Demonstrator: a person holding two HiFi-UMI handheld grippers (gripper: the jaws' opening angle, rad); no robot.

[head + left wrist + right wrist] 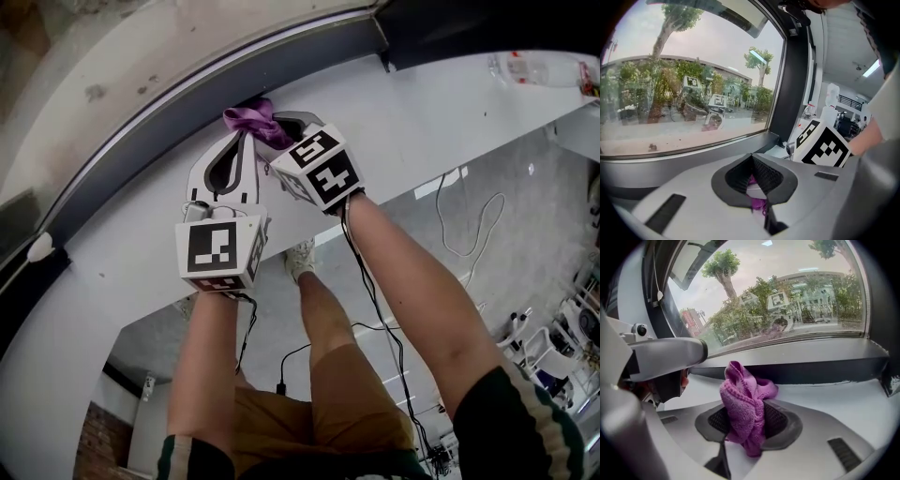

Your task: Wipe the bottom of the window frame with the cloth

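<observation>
- My right hand-held gripper [749, 420] is clamped tight on the purple cloth [740, 390], which is bunched in a wad that pokes out past the jaw tips.
- In the head view, the cloth sits upper centre, pressed against the dark bottom rail of the window frame [187, 112], right where it meets the white sill [422, 122].
- My left hand-held gripper [754, 176] sits close beside the right one. Its jaws are drawn together at the tips, and a sliver of purple shows in the gap behind them. I can't tell if it's pinching any of it.
- Progress, as I read it: the cloth is in hand and at the rail, so pickup and approach are done.
- No wiped streak shows on the rail.
- Left to do: run the wad along the rail, with long stretches waiting toward lower left and toward the corner at upper right.
</observation>
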